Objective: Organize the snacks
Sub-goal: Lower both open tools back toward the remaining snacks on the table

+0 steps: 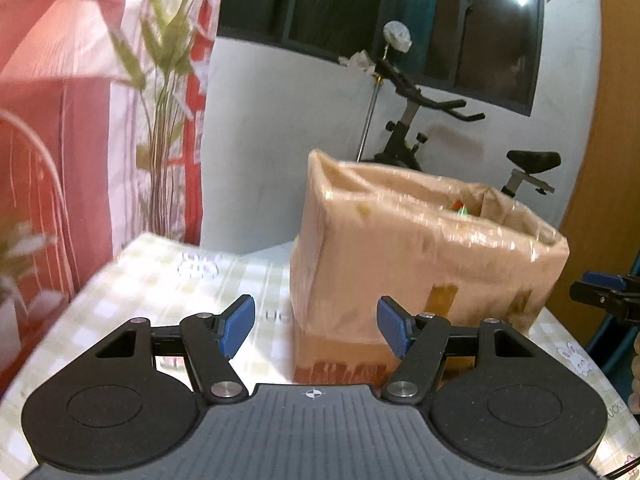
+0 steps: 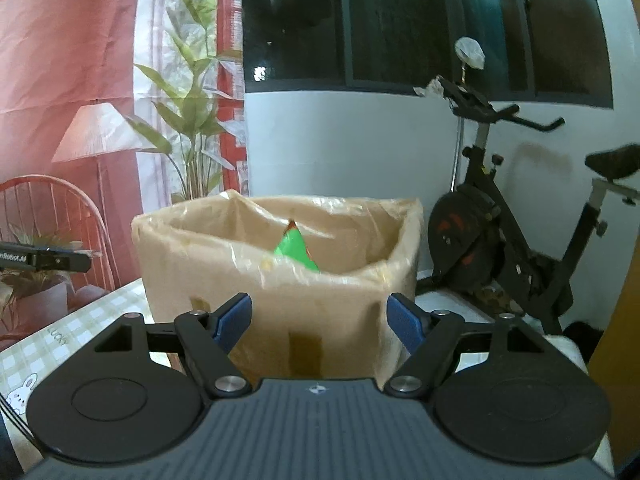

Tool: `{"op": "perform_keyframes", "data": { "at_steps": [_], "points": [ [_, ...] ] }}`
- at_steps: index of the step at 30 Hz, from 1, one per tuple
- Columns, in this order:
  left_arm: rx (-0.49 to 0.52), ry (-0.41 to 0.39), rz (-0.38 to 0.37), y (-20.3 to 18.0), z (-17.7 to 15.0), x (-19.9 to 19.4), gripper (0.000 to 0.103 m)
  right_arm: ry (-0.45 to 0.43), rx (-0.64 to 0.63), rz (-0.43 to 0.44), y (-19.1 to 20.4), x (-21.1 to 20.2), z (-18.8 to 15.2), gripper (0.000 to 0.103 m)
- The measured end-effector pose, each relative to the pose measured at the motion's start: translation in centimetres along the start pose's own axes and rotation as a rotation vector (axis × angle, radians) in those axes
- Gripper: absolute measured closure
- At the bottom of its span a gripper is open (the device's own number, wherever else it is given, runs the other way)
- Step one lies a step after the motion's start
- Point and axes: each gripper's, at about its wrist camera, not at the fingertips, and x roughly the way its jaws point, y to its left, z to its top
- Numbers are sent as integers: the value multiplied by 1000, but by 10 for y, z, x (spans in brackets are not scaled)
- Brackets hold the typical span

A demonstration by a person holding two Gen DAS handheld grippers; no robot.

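Note:
A cardboard box (image 1: 420, 264) lined with clear plastic stands on the checked tablecloth (image 1: 168, 276). In the right wrist view the same box (image 2: 280, 280) fills the middle, and a green snack packet (image 2: 294, 248) pokes up inside it. From the left wrist view only a small green and red scrap of the packet (image 1: 460, 208) shows over the rim. My left gripper (image 1: 316, 326) is open in front of the box's near corner, nothing between its blue pads. My right gripper (image 2: 320, 322) is open too, empty, just short of the box's front wall.
An exercise bike (image 2: 520, 240) stands behind the table on the right. A tall plant (image 2: 192, 140) and a pink curtain with a printed lamp fill the left. The right gripper's tip (image 1: 600, 292) shows at the left view's right edge, the left gripper (image 2: 44, 260) at the right view's left edge.

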Motion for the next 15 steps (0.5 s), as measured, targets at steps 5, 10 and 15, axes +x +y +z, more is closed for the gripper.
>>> {"op": "perform_keyframes", "data": {
  "at_steps": [5, 10, 15],
  "points": [
    [-41, 46, -3, 1, -22, 6, 33, 38, 31, -30, -12, -1, -21, 26],
    [-31, 88, 3, -2, -38, 9, 33, 102, 38, -66, -20, 1, -49, 26],
    [-38, 113, 11, 1, -45, 11, 33, 211, 108, -83, -27, 8, -86, 26]
  ]
}}
